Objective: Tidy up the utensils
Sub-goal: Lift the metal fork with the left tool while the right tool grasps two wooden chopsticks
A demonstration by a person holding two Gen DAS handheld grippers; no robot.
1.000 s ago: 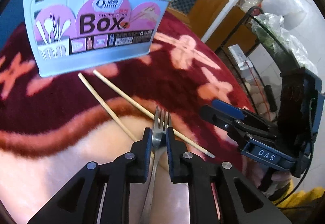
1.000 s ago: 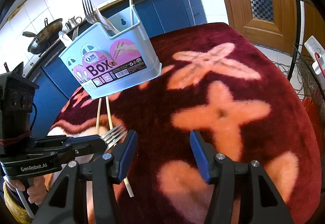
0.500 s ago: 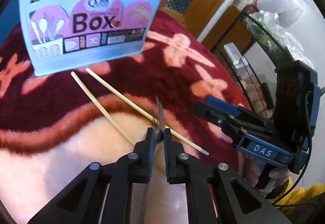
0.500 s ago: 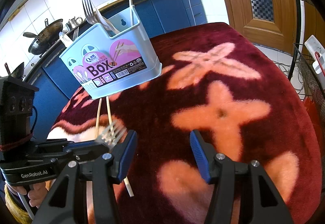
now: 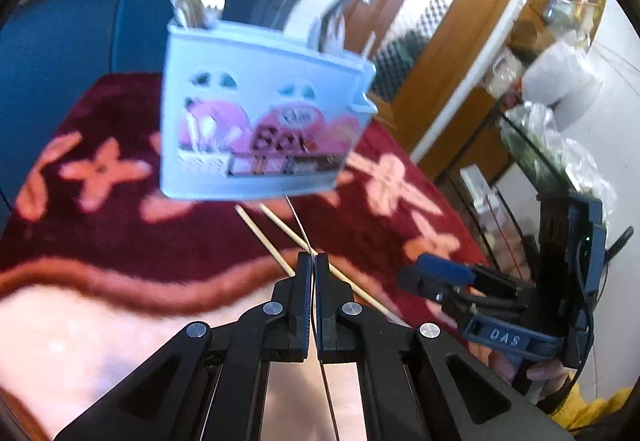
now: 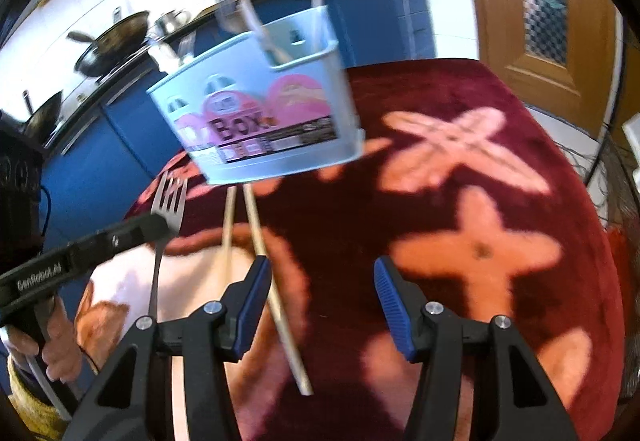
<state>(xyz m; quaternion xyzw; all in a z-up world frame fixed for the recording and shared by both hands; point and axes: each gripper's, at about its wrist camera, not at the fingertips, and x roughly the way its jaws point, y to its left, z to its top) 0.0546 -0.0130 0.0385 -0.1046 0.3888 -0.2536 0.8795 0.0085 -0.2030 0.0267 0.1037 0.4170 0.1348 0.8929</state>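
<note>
A light blue utensil box [image 5: 256, 129] [image 6: 260, 121] stands on the red flowered tablecloth [image 6: 460, 169], with forks and spoons [image 5: 196, 1] sticking out of it. Two wooden chopsticks [image 5: 280, 229] [image 6: 256, 225] lie in front of it. My left gripper [image 5: 312, 261] [image 6: 160, 227] is shut on a metal fork [image 6: 168, 201], held off the cloth with its tines toward the box. The left wrist view shows that fork [image 5: 298, 221] edge-on as a thin line. My right gripper [image 6: 320, 265] [image 5: 428, 275] stands open and empty just over the near ends of the chopsticks.
Blue kitchen cabinets [image 6: 100, 161] with a wok [image 6: 112, 49] on top stand behind the table. A wooden door [image 6: 540, 1] is at the back right. A wire rack with plastic bags [image 5: 560, 145] sits past the table's right edge.
My left gripper's jaws have narrowed onto the fork, which turned on edge. It lifted the fork off the cloth toward the box. The right gripper rose slightly and stays open.
</note>
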